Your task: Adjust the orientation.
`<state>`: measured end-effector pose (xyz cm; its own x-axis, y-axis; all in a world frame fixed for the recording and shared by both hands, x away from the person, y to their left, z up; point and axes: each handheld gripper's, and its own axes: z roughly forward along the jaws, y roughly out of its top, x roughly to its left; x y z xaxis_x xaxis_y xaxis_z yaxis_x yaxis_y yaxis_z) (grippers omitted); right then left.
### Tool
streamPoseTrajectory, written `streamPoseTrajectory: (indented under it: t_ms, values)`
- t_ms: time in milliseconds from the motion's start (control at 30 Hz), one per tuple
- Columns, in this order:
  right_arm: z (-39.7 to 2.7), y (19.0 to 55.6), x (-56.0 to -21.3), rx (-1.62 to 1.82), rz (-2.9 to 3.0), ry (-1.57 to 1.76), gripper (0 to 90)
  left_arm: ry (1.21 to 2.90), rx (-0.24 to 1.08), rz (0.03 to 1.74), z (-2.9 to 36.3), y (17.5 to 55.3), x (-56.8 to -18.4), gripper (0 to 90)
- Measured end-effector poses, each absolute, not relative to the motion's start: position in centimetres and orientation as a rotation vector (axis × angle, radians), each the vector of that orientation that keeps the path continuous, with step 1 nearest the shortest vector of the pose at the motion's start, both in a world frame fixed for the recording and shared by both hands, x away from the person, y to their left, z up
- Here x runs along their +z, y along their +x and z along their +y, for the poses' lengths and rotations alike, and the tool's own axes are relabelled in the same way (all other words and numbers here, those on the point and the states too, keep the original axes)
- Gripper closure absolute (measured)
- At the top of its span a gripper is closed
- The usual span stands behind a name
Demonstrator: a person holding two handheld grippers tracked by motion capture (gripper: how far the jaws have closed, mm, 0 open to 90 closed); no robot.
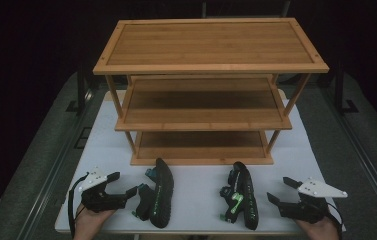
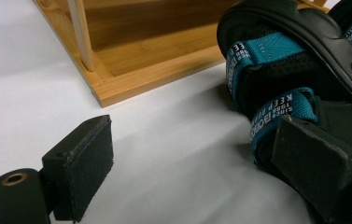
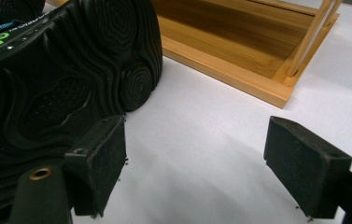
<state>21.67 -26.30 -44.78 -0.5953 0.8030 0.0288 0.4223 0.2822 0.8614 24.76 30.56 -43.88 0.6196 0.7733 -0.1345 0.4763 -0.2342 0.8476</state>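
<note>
bamboo rack (image 1: 203,120) of three shelves stands on white table (image 1: 196,200). two black sandals lie on their sides before it: teal-strapped sandal (image 1: 157,192) beside left gripper (image 1: 124,184), green-strapped sandal (image 1: 242,195) near right gripper (image 1: 280,190). both grippers' jaws spread wide, holding nothing.

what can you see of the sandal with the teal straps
The teal-strapped sandal is black with a thick, ridged rubber-looking sole and woven teal straps printed with white lettering. It lies tipped on its side on the white tabletop, sole toward the other sandal, straps toward the left gripper, toe pointing at the bamboo rack. In the left gripper view one open jaw sits right against its straps; whether they actually touch is unclear. It is not yet gripped.
</note>
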Motion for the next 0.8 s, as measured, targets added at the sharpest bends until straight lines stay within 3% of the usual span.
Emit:
streamPoseTrajectory:
  t_ms: [800]
  values:
    - [-26.1, 21.7, -44.7, 1.247, 2.150, 1.081, 20.5, 1.892, 0.369, 0.927, 29.2, 24.4, -43.6, 12.1]
